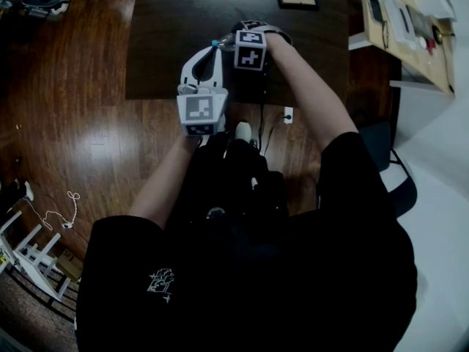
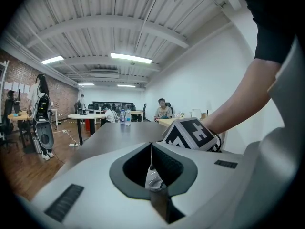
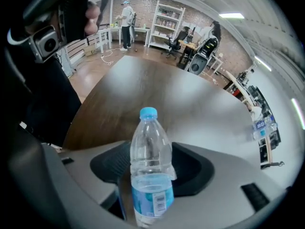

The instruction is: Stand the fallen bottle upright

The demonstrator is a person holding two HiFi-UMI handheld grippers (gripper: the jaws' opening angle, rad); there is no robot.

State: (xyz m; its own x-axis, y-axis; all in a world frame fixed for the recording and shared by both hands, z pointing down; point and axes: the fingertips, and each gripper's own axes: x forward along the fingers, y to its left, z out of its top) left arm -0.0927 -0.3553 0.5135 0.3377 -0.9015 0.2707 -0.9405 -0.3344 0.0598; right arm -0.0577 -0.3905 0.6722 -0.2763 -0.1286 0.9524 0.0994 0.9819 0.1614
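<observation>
Right hand-held gripper (image 3: 152, 151) wide, pads off. I see the water bottle (image 3: 151, 194) between its jaws at the bench (image 3: 190, 99) near edge, long axis along them, cap away. Left hand-held gripper (image 2: 151, 149) closed, farther off.

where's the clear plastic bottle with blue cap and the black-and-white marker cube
clear plastic bottle with blue cap (image 3: 151, 163): right gripper view, mid body
black-and-white marker cube (image 2: 190, 133): left gripper view, patterned face
</observation>
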